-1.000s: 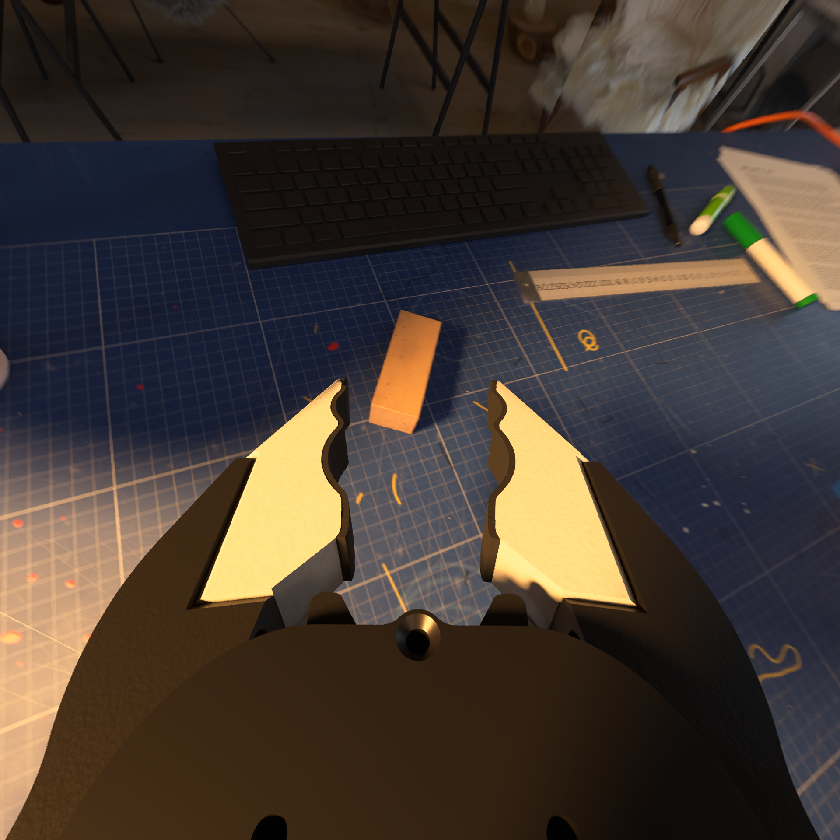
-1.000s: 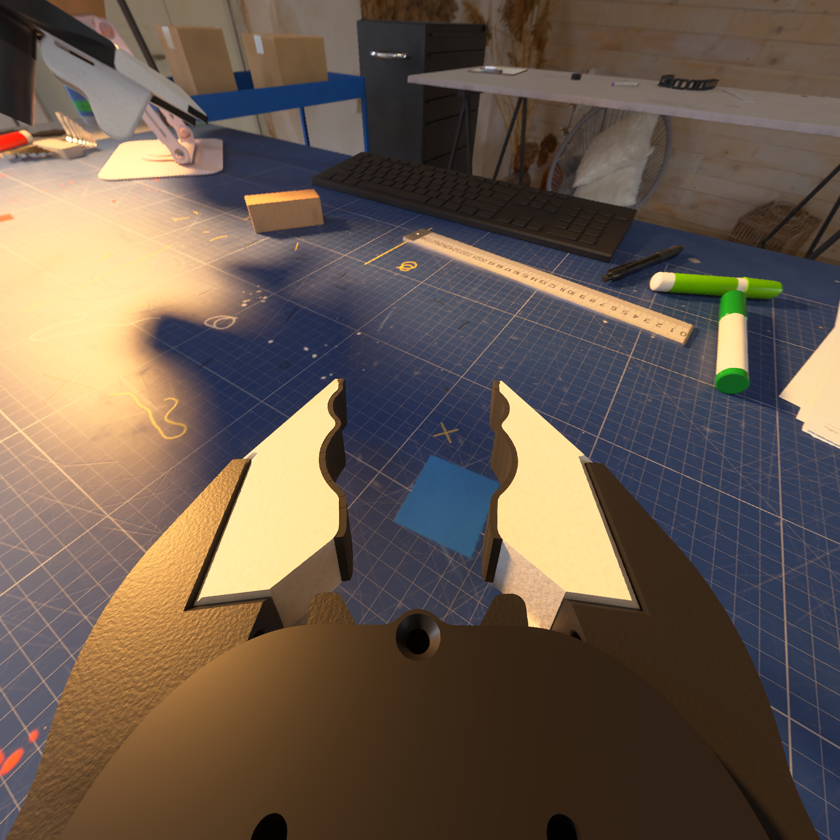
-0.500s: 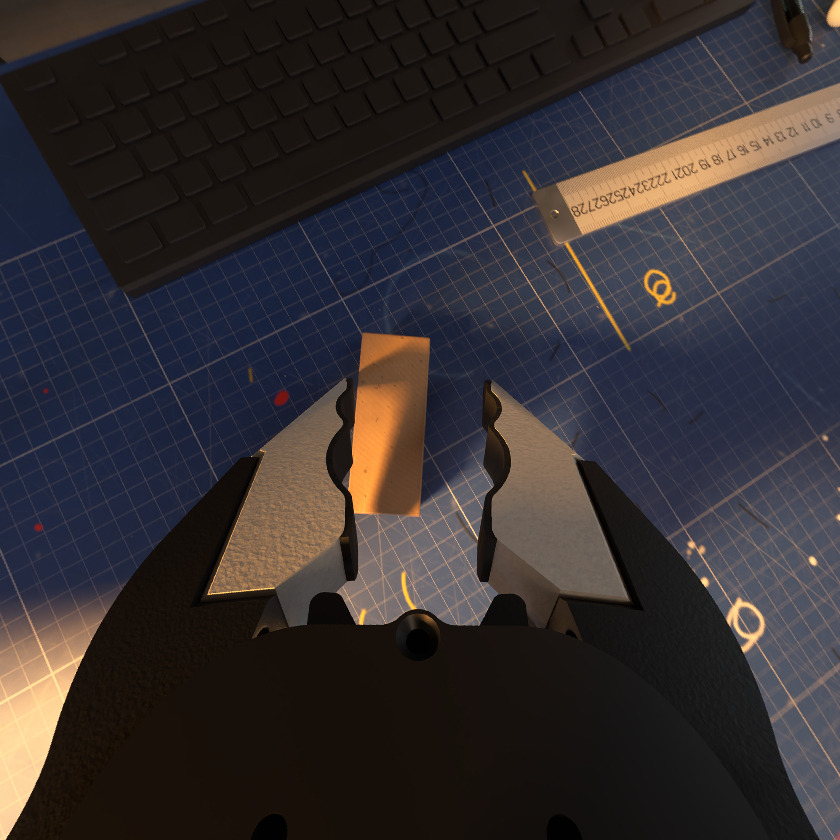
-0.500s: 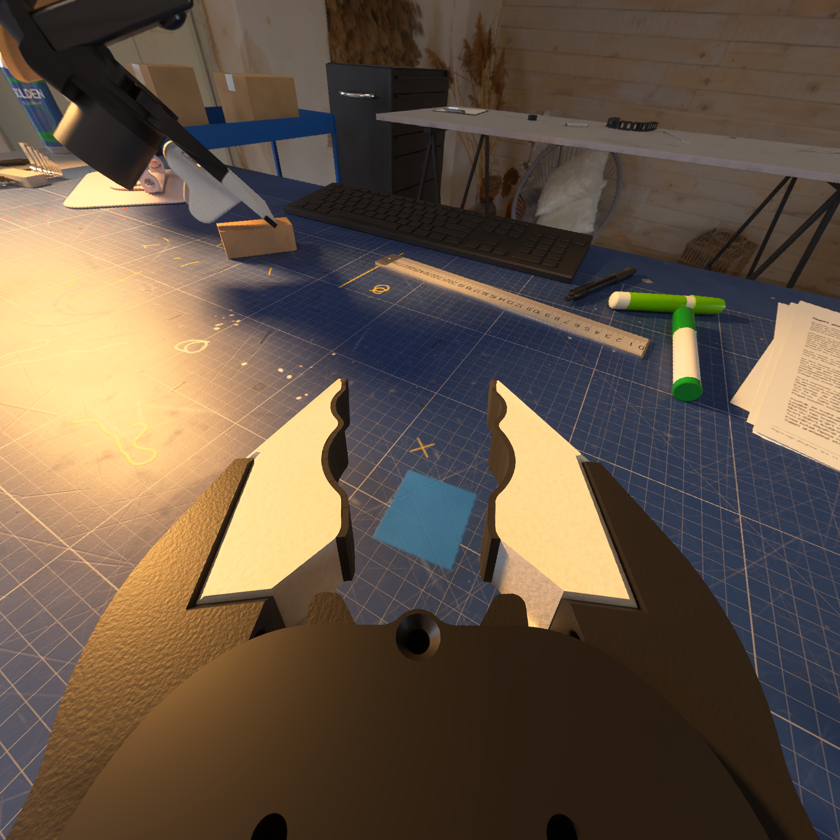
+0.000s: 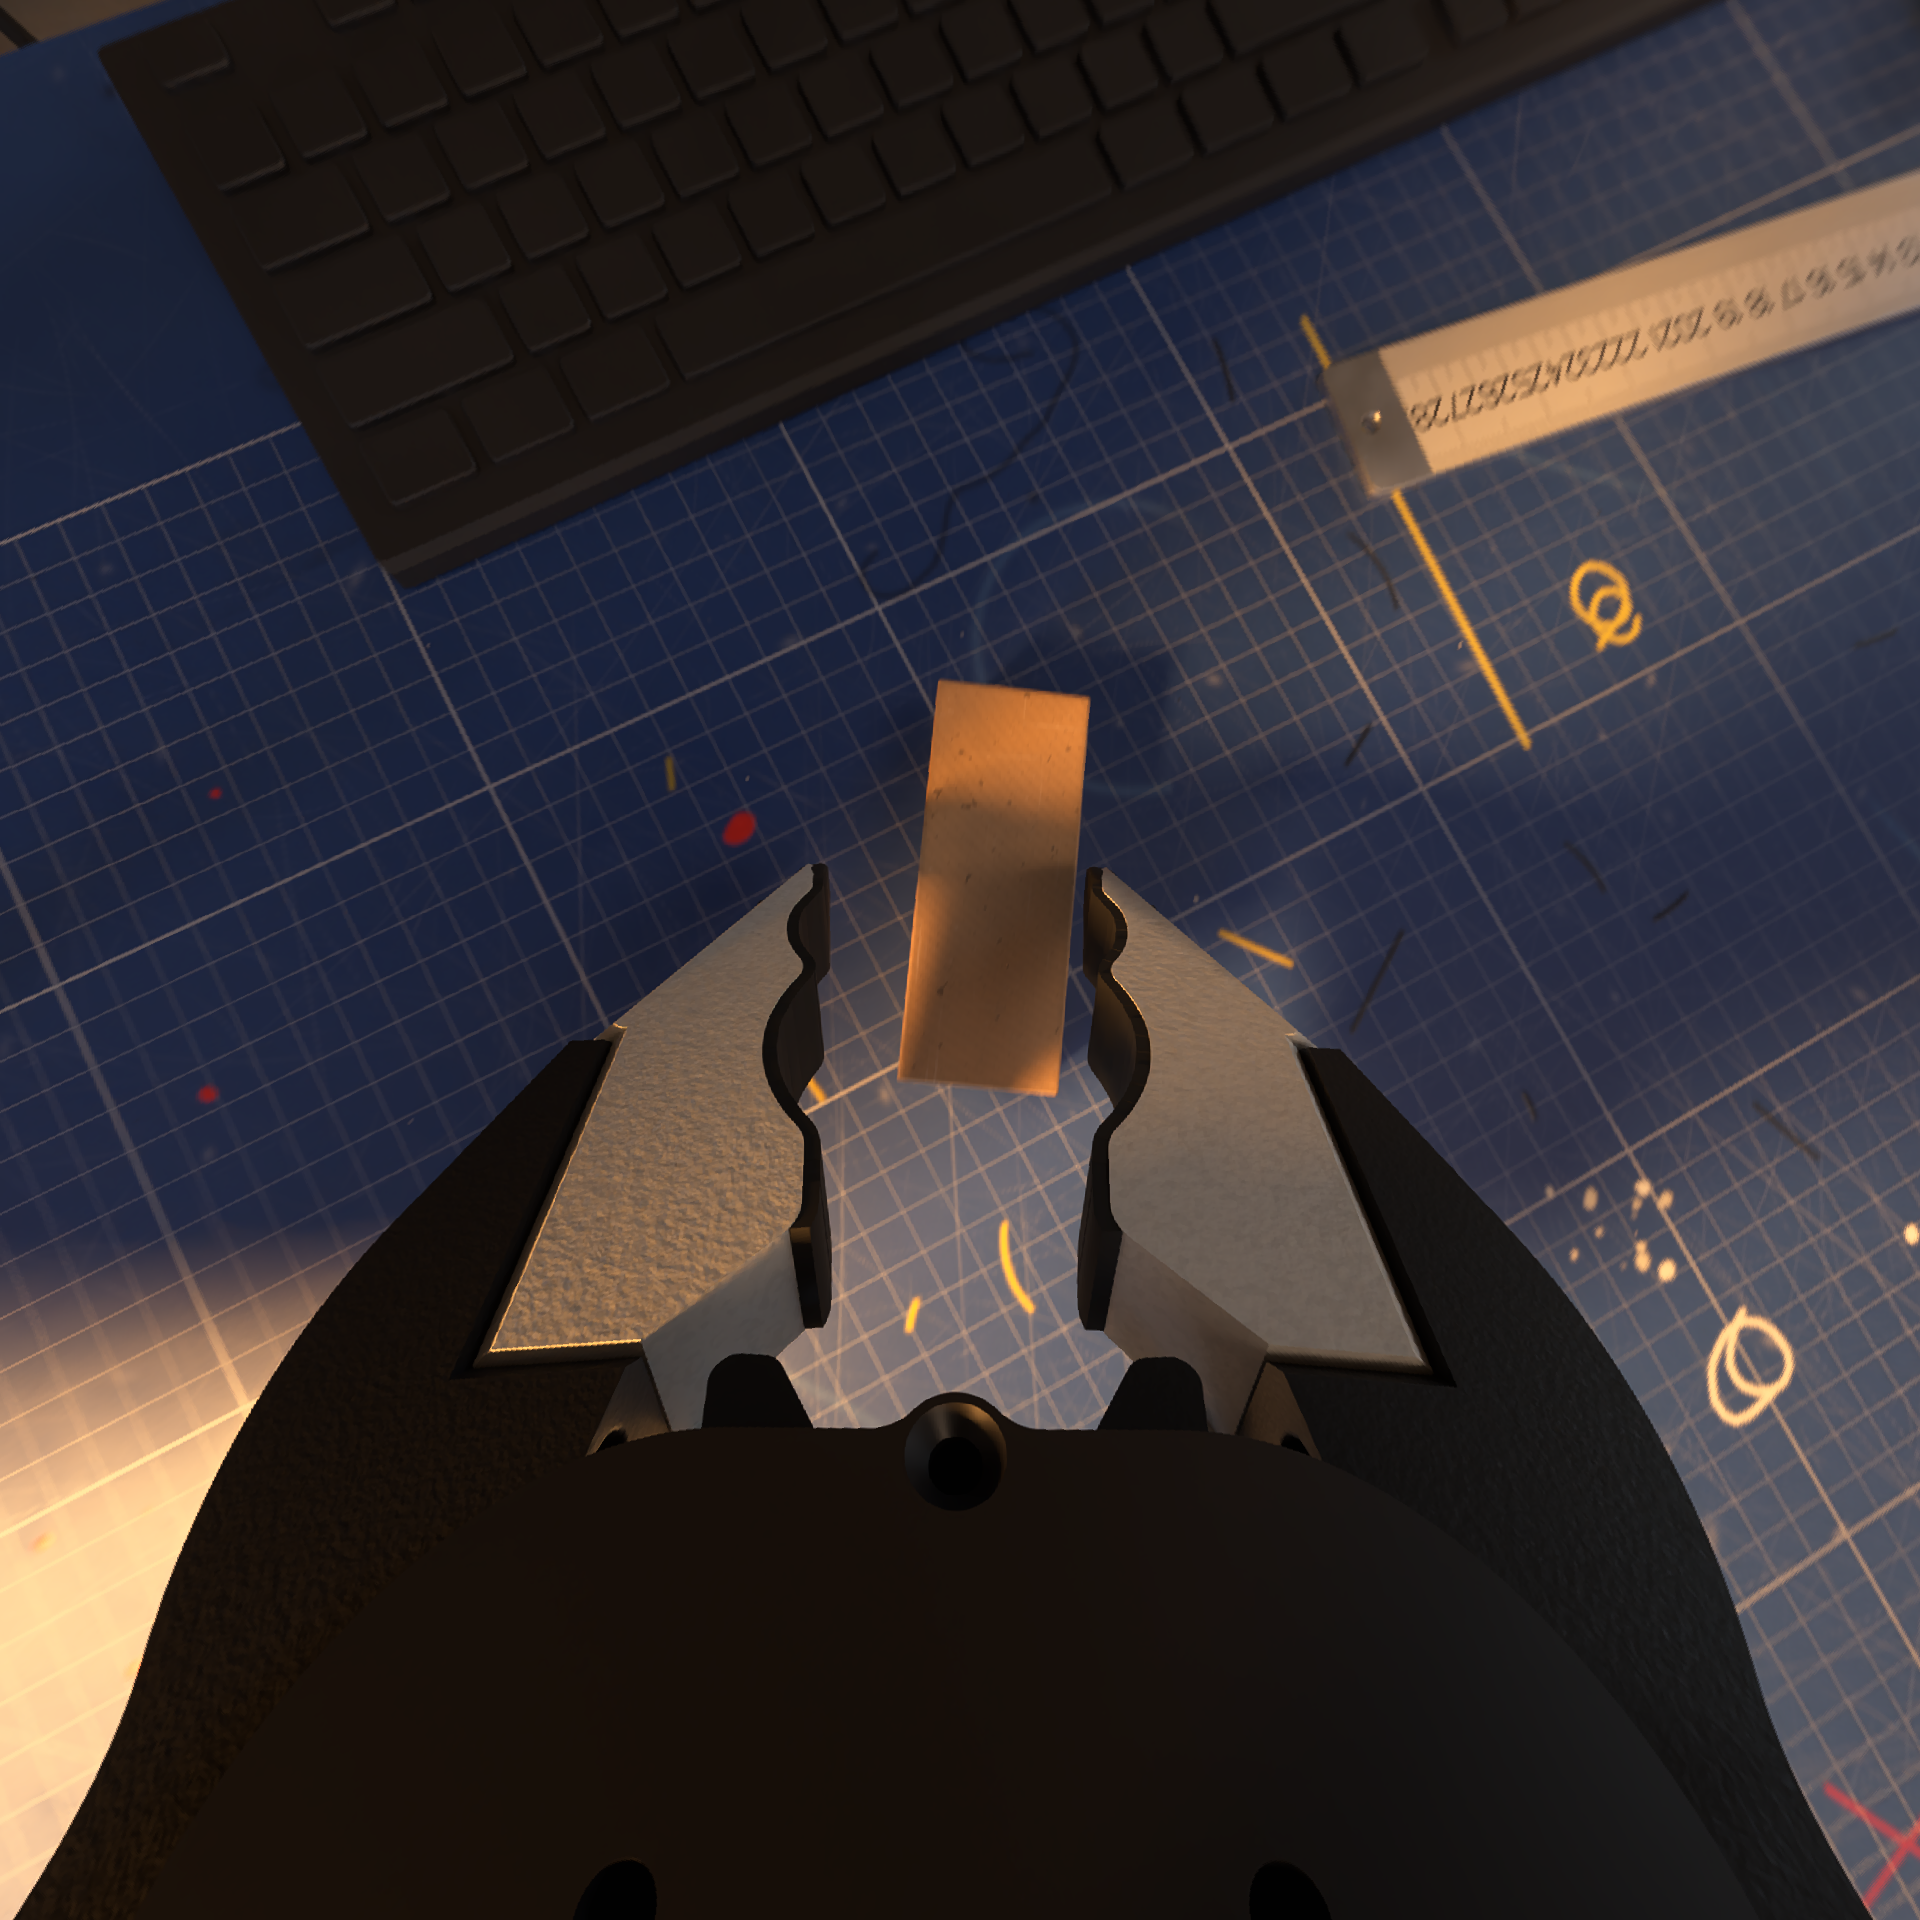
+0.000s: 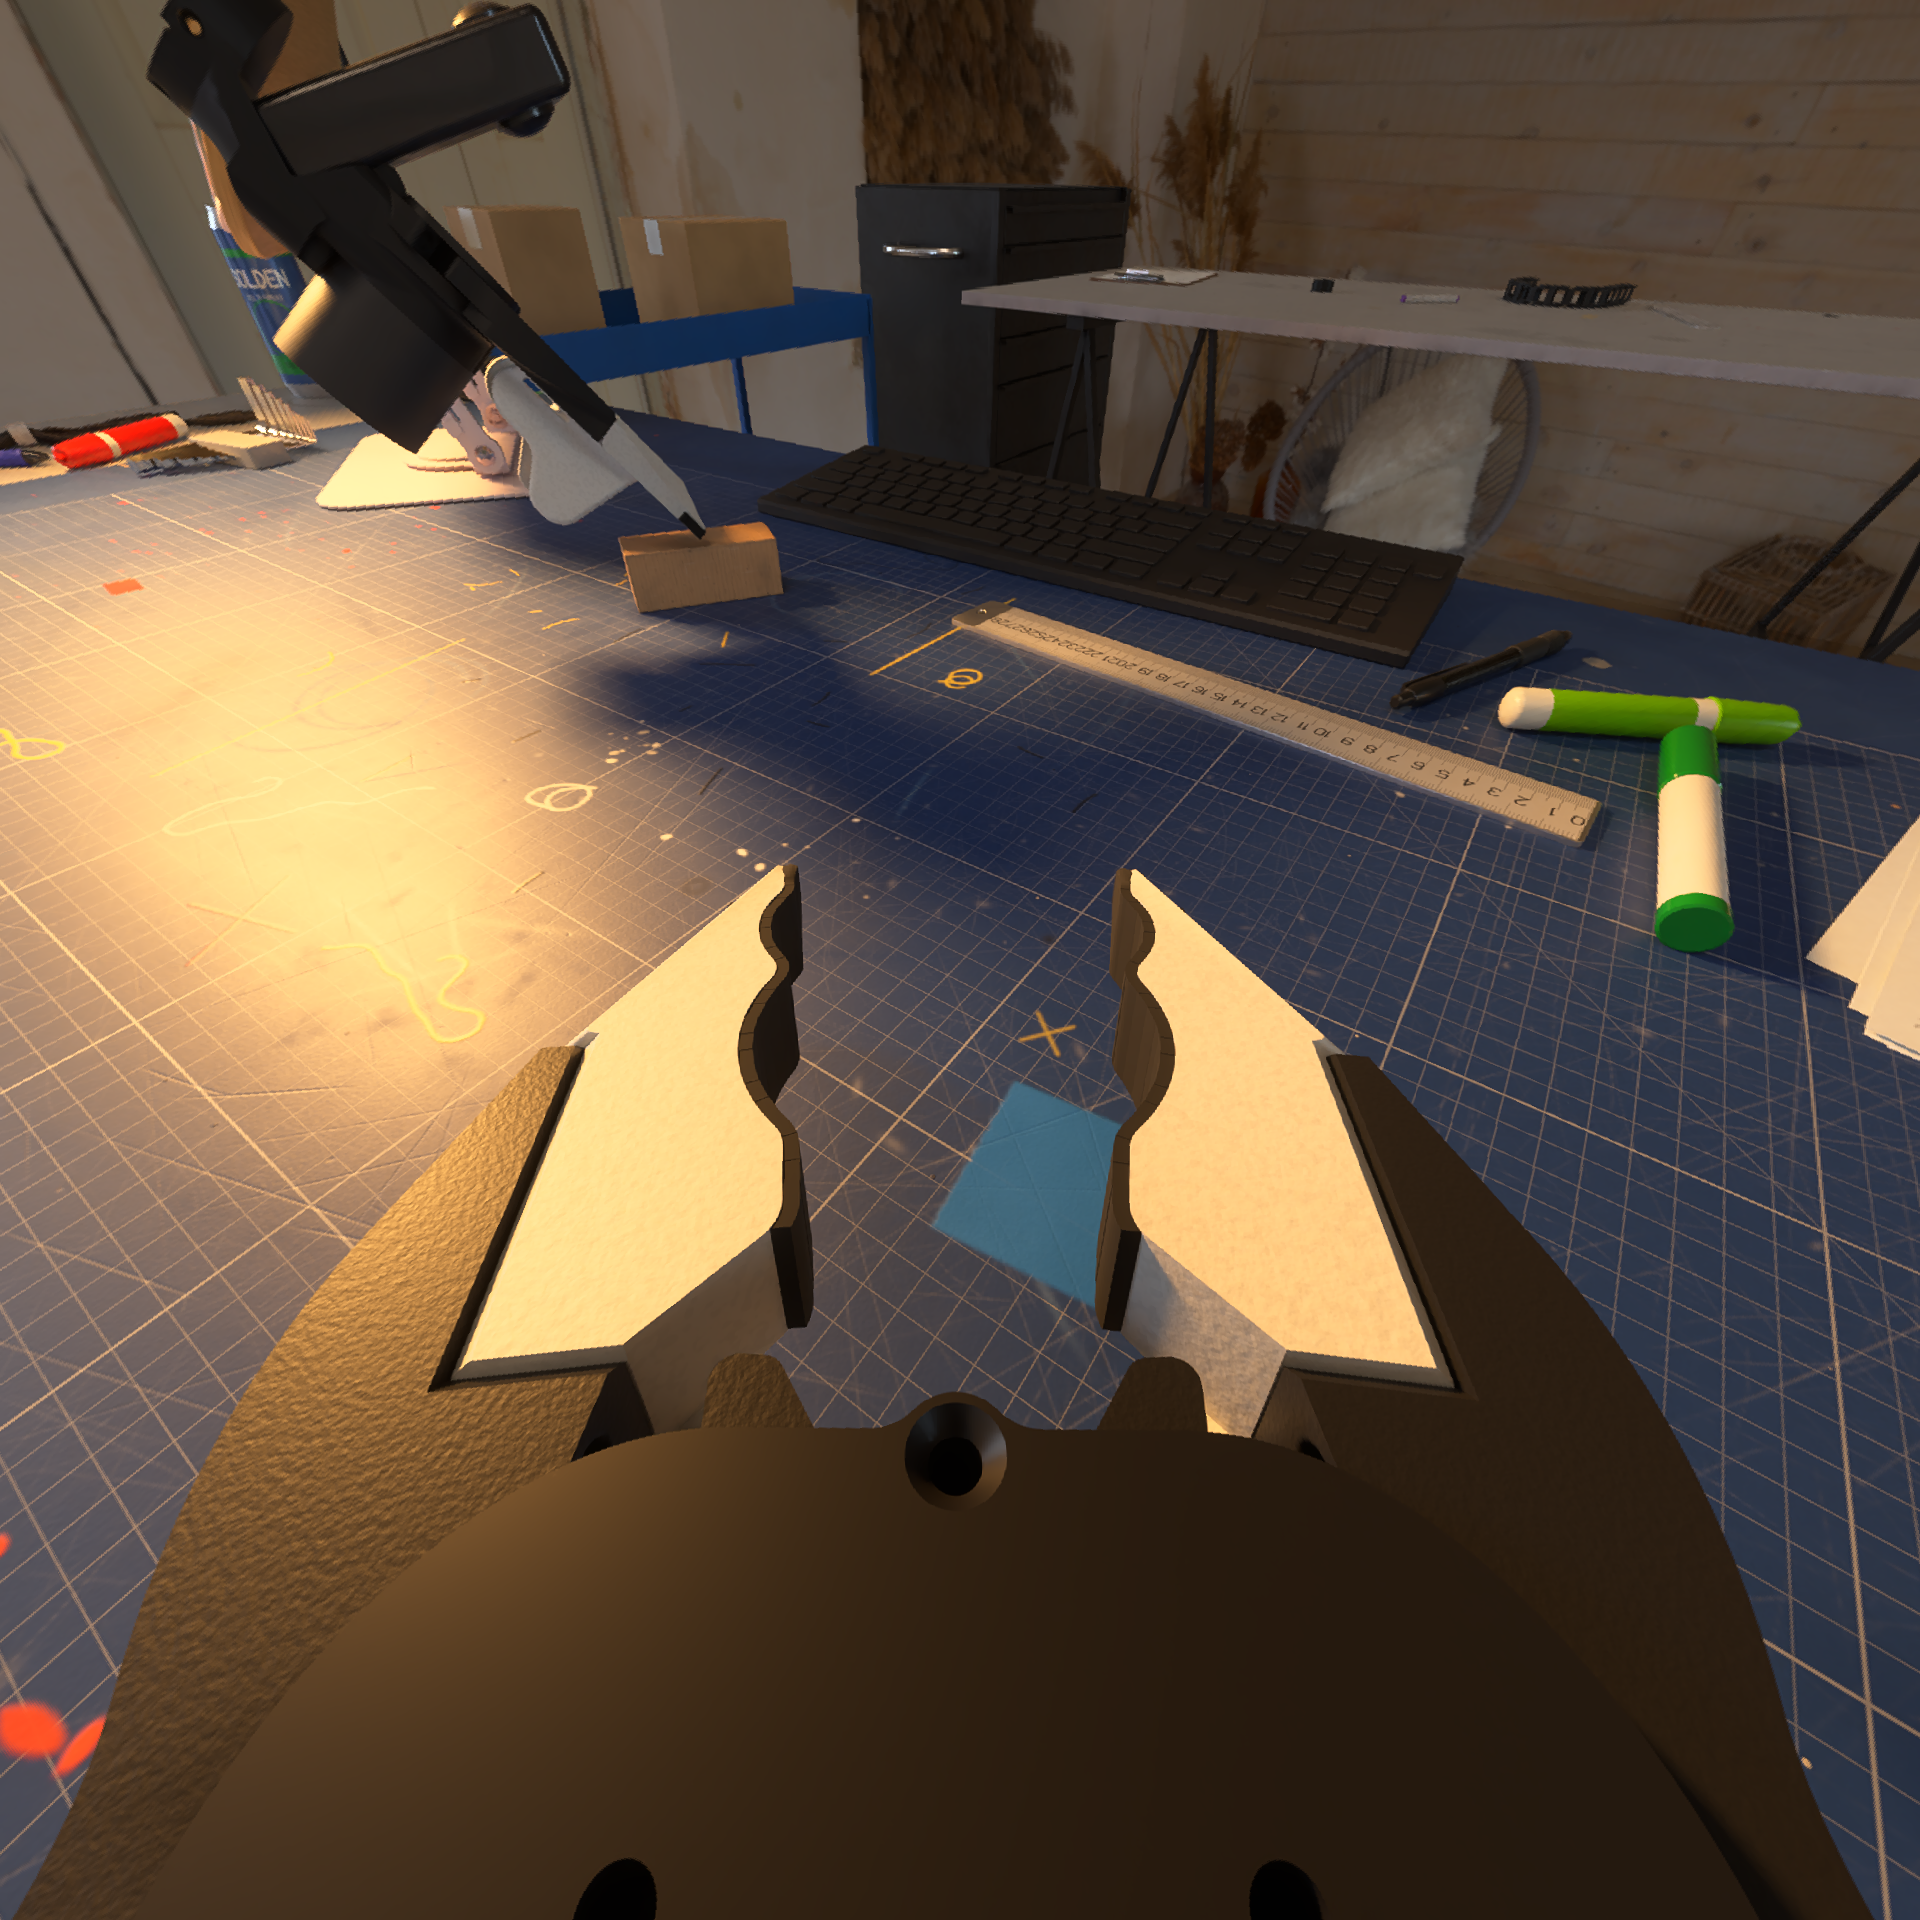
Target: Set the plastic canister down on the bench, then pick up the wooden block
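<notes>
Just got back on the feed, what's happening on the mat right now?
The left hand-held gripper is lowered over the tan rectangular wooden block, which lies on the blue gridded cutting mat in front of the black keyboard. Its jaws are open on either side of the block's near half; the right finger looks at or near the block's edge, and no grip shows yet. The right hand-held gripper is open and empty above a light blue square patch on the mat. No plastic canister is clearly identifiable.

We saw our right gripper (image 6: 954, 883) spread empty above a blue square (image 6: 1023, 1179); farther off, the left gripper (image 6: 691, 520) straddled the wooden block (image 6: 707, 569) beside the keyboard (image 6: 1122, 540).
</notes>
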Motion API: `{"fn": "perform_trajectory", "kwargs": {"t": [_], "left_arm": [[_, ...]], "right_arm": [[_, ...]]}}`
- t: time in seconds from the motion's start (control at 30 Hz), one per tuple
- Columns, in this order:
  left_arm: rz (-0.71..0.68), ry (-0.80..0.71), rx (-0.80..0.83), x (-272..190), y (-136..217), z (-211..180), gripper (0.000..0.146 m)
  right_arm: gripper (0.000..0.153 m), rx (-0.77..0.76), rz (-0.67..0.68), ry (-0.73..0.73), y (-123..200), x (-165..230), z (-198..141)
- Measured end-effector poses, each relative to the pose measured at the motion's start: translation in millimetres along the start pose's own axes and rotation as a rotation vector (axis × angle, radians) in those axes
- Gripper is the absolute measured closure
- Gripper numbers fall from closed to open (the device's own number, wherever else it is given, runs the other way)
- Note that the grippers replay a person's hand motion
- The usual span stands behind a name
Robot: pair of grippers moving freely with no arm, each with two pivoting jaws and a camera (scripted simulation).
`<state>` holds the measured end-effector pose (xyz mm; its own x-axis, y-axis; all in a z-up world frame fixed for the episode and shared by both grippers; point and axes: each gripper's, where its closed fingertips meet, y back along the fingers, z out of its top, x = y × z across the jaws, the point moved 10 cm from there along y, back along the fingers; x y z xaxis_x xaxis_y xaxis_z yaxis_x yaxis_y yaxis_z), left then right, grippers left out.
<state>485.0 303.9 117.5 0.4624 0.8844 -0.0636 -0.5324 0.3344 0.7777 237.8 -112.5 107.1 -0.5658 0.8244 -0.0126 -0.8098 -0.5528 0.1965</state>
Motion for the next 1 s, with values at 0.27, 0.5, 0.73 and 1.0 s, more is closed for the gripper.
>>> {"fn": "perform_trajectory", "kwargs": {"t": [0.27,0.5,0.73,1.0], "left_arm": [[0.018,-0.094,0.105,-6,-12,-7,0.09],[0.018,-0.195,0.065,-13,-4,-2,0.11],[-0.049,-0.365,-0.167,-51,111,19,0.11],[0.031,-0.905,0.131,-167,139,-2,0.11]], "right_arm": [[0.093,-0.007,0.014,0.007,0,2,2],[0.093,-0.002,0.029,0.004,-1,3,2],[0.095,-0.026,0.028,-0.007,0,1,7],[0.094,-0.029,-0.009,-0.067,5,-10,11]]}}
